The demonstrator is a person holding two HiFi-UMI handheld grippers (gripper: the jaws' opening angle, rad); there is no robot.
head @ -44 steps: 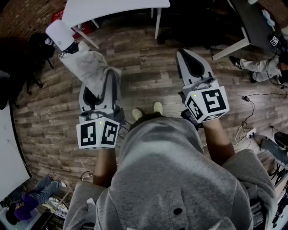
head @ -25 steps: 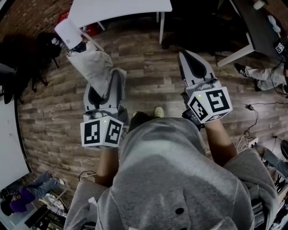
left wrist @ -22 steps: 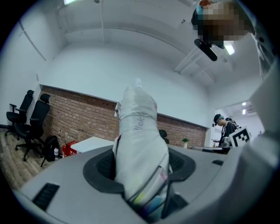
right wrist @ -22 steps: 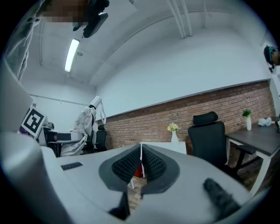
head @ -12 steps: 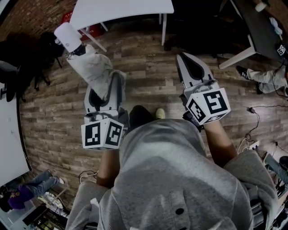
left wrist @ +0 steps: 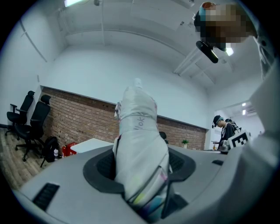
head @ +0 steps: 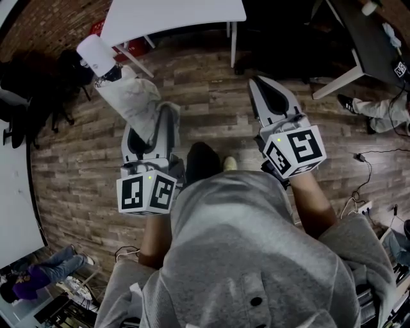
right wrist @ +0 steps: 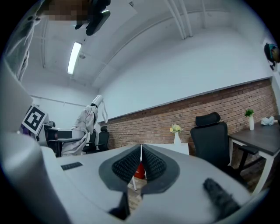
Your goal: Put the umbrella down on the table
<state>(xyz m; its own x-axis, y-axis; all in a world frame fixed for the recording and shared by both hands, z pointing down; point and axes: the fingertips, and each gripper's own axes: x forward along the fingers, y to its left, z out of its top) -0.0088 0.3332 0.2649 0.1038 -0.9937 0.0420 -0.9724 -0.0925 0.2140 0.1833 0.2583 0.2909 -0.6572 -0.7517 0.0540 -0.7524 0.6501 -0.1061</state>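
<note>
Transport step: the left gripper (head: pixel 152 123) is pinching the folded pale-grey fabric umbrella (head: pixel 130 97) and holding it above the wood-plank floor (head: pixel 211 102).

The jaws are clamping the folded canopy, and the white cylindrical handle (head: pixel 96 54) is pointing away toward the white-topped table (head: pixel 173 14), which is standing well apart. The right gripper (head: pixel 264 86) is idling with jaws pressed together on nothing. Judgement: the next move is calling for carrying the umbrella over the tabletop, lowering it until it rests, then releasing.
</note>
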